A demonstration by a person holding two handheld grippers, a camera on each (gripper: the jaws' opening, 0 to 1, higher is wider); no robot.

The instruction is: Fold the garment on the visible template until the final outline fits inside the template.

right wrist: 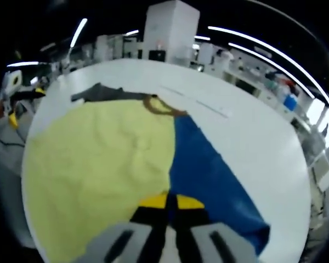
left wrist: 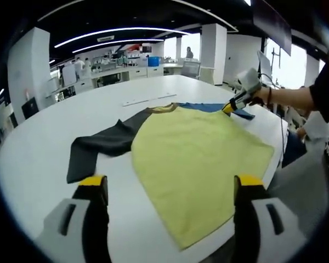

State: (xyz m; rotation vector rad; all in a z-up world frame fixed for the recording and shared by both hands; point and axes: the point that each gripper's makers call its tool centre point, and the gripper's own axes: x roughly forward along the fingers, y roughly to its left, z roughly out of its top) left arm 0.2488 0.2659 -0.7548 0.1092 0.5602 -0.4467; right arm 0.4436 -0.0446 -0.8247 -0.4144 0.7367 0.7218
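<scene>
Where the left gripper view begins, at its lower edge, the left gripper [left wrist: 172, 189] hangs with its two yellow-tipped jaws spread wide, holding nothing, one above the bare white table [left wrist: 38, 159] and the other above the near hem of the shirt [left wrist: 197, 153]. The shirt lies flat on the table, its yellow body close to the table's near right edge, its hem toward this camera and its brown collar [left wrist: 163, 108] away from it, so the long axis runs from near to far. A dark grey sleeve [left wrist: 98, 145] stretches out to the left of the body, bent down at its end. On the far right the blue sleeve [left wrist: 211, 107] lies spread, and the right gripper [left wrist: 228, 108], held by a person's hand [left wrist: 259, 96], meets the cloth at the seam between yellow and blue. In the right gripper view the right gripper [right wrist: 168, 201] shows its jaws pressed together on the shirt [right wrist: 98, 164] at that seam, with the blue sleeve [right wrist: 208, 175] fanning to the right and the collar [right wrist: 160, 107] farther on. Beyond the collar two pale strips [left wrist: 148, 99] lie on the table. Behind the table stand desks, white columns and long ceiling lights.
</scene>
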